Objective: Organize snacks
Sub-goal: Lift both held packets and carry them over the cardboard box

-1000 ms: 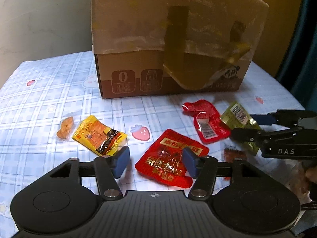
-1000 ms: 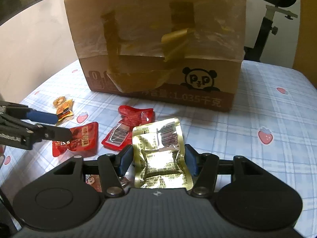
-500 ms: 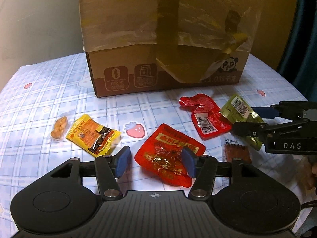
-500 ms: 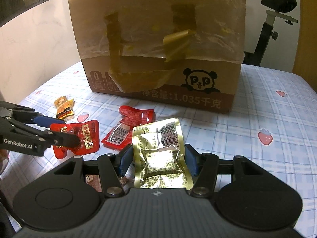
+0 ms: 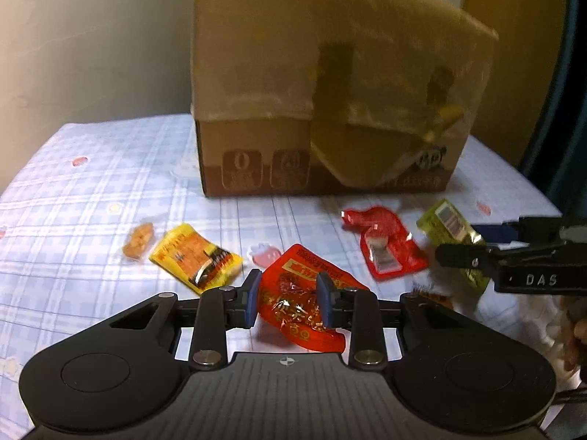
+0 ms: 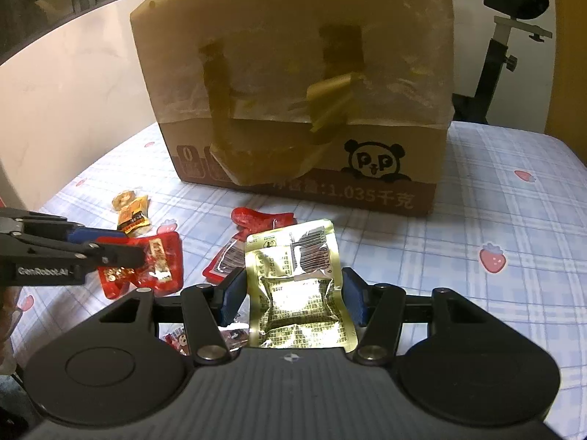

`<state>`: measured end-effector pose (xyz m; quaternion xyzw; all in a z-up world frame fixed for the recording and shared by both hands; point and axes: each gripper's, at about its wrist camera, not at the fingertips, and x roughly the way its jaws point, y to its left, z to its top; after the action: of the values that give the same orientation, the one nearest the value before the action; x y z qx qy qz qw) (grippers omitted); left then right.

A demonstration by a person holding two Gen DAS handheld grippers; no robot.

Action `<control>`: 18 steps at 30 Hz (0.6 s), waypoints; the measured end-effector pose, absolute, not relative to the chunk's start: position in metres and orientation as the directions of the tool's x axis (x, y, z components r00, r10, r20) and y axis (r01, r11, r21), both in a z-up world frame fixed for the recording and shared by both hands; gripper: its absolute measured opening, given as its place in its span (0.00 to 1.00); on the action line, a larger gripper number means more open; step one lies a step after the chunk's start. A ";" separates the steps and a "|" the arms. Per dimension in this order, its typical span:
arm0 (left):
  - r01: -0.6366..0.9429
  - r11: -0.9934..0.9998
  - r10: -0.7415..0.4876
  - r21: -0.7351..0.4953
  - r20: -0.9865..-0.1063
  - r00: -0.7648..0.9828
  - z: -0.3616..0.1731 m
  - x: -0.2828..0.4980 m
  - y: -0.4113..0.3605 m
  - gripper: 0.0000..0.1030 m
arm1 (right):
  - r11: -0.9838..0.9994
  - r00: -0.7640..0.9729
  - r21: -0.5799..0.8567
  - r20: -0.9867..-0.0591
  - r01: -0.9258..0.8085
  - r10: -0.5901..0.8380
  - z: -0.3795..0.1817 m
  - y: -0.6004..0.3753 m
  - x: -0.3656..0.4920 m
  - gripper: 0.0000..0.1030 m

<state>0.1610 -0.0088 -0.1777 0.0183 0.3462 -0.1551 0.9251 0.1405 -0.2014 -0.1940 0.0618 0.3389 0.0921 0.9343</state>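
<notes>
The left gripper (image 5: 288, 302) had just been closing and was pinching the crinkled red foil snack packet (image 5: 304, 306), while the right gripper (image 6: 291, 299) was clamped on the gold foil pouch (image 6: 299, 289), presumably for boxing.

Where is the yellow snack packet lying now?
In the left wrist view, the yellow packet lies flat on the checked tablecloth, left of the big red packet, with a small orange snack at its left and the cardboard box behind.

Right gripper (image 6: 293, 299): jaws clamped on gold snack packet (image 6: 299, 286). Red packets (image 6: 253, 234) beyond and left of the jaws. Cardboard box (image 6: 293, 91) well beyond, upright.
</notes>
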 end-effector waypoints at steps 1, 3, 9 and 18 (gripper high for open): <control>0.296 0.952 -0.276 -0.077 -0.638 0.719 -0.174 0.160 -0.009 0.32 | 0.975 0.756 0.180 -0.619 -0.130 0.215 -0.192 -0.202 0.140 0.56; 0.290 0.954 -0.272 -0.076 -0.622 0.734 -0.166 0.159 -0.007 0.32 | 0.975 0.766 0.180 -0.607 -0.128 0.212 -0.187 -0.204 0.139 0.56; 0.321 0.946 -0.296 -0.054 -0.553 0.779 -0.132 0.157 -0.009 0.32 | 0.974 0.808 0.182 -0.550 -0.132 0.212 -0.162 -0.207 0.136 0.56; 0.385 0.921 -0.379 -0.062 -0.377 0.845 -0.051 0.175 -0.019 0.33 | 0.974 0.902 0.152 -0.376 -0.166 0.213 -0.084 -0.214 0.146 0.57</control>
<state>0.1751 -0.0186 -0.0508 0.0080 0.1948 -0.1988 0.9605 0.1457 -0.2137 -0.0841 0.0580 0.1988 0.0973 0.9735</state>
